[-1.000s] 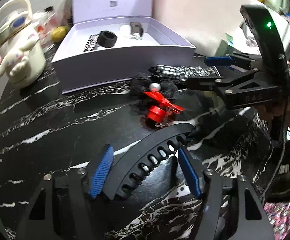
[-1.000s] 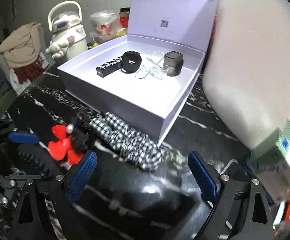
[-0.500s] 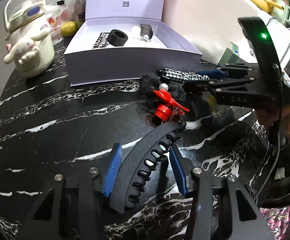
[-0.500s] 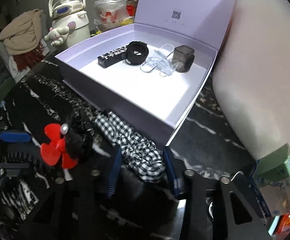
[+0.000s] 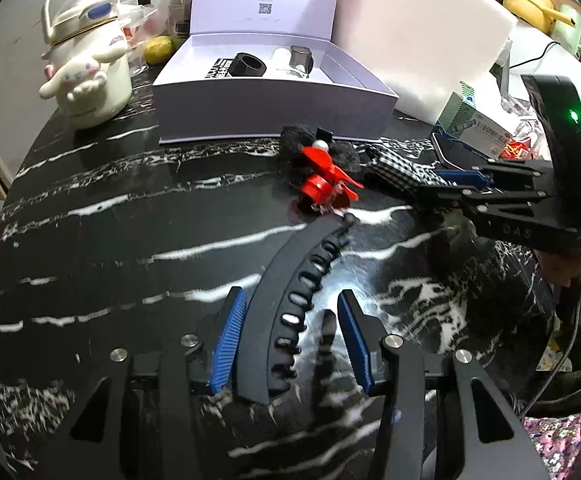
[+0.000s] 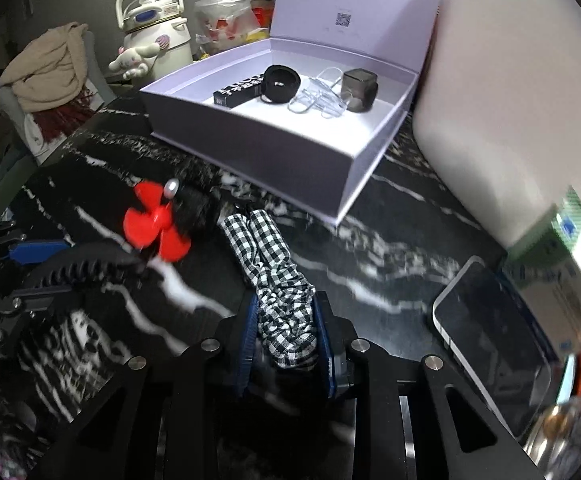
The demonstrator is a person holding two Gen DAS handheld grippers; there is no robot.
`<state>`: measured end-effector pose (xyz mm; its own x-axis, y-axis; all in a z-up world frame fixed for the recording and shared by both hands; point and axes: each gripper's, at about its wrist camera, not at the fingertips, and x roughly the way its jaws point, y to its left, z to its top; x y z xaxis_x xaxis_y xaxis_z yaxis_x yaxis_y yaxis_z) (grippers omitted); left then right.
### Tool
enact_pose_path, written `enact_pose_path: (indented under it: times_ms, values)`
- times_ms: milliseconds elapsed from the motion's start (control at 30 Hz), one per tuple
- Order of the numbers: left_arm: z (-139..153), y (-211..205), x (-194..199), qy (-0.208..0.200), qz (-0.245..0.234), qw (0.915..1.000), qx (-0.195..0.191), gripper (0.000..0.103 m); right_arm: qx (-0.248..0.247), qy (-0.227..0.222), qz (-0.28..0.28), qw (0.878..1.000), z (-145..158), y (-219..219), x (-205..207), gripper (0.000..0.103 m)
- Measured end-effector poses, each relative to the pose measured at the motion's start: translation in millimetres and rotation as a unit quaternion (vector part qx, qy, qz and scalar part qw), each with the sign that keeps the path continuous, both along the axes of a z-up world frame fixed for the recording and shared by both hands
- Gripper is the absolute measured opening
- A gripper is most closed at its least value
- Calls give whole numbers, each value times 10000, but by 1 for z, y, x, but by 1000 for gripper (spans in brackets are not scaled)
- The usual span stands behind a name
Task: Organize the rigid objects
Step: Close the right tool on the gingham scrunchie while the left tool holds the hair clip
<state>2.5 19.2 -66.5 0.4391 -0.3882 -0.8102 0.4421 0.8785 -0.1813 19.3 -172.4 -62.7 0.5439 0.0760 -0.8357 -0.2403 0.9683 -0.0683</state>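
Several small items are already laid in the open lilac box (image 6: 250,152). On the counter (image 5: 102,240), a checked scrunchie (image 6: 282,280) is clamped by the right gripper (image 6: 286,344); a black hair clip (image 5: 290,300) is straddled by the left gripper (image 5: 288,336), jaws apart. A red clip (image 5: 324,184) remains unsorted.

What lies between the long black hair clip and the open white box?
In the left wrist view, a red propeller clip on a black fuzzy bow lies between hair clip and box.

A black marble table (image 5: 90,240) with white veins filled the frame's lower half. A grey wall (image 5: 18,8) stood at upper left, dimly lit.
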Motion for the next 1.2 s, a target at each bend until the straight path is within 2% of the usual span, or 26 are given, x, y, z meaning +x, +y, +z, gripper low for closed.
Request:
enact_pose_path:
  times_ms: [167,267,367,400,433,500,567,667,733,767,800,867,900,933,1200]
  values:
    - [1,-4,-14,38,-89,9999,-68,47,32,38,21,10000,0,4,-25,27]
    - [1,-10,-18,-72,-154,9998,42,47,83,55,6,10000,-1,6,-35,29]
    - [-2,-17,-19,-318,-135,9990,287,47,52,29,32,10000,-3,10,-41,36]
    - [-3,-21,-19,-398,-141,9982,422,48,32,44,60,10000,-4,11,-42,43]
    - [-3,-24,-19,-452,-145,9974,535,49,34,70,90,9999,-6,12,-42,52]
    - [-4,-30,-16,-489,-143,9968,617,63,78,140,132,9998,-9,13,-40,58]
    - [-5,-31,-12,-400,-104,9977,542,68,93,105,177,9997,-9,14,-38,59]
    - [-5,-32,-6,-402,-65,9974,591,68,108,101,178,9997,-10,14,-32,59]
    - [-5,-30,-4,-378,-12,9979,533,68,121,112,171,9997,-10,14,-28,59]
    - [-5,-30,-2,-370,13,9980,508,63,136,117,165,9997,-9,13,-27,59]
    - [-4,-29,-1,-409,64,9977,540,46,144,122,155,9997,-9,13,-26,59]
    - [-3,-28,0,-404,68,9978,513,29,102,106,118,9998,-9,12,-24,51]
    - [-3,-27,1,-361,62,9982,481,29,60,74,98,9999,-8,12,-23,36]
    - [-3,-27,2,-336,21,9984,461,29,43,65,94,9999,-8,11,-22,30]
    - [2,-24,2,-161,-59,9995,248,29,97,18,133,9999,-2,9,-25,27]
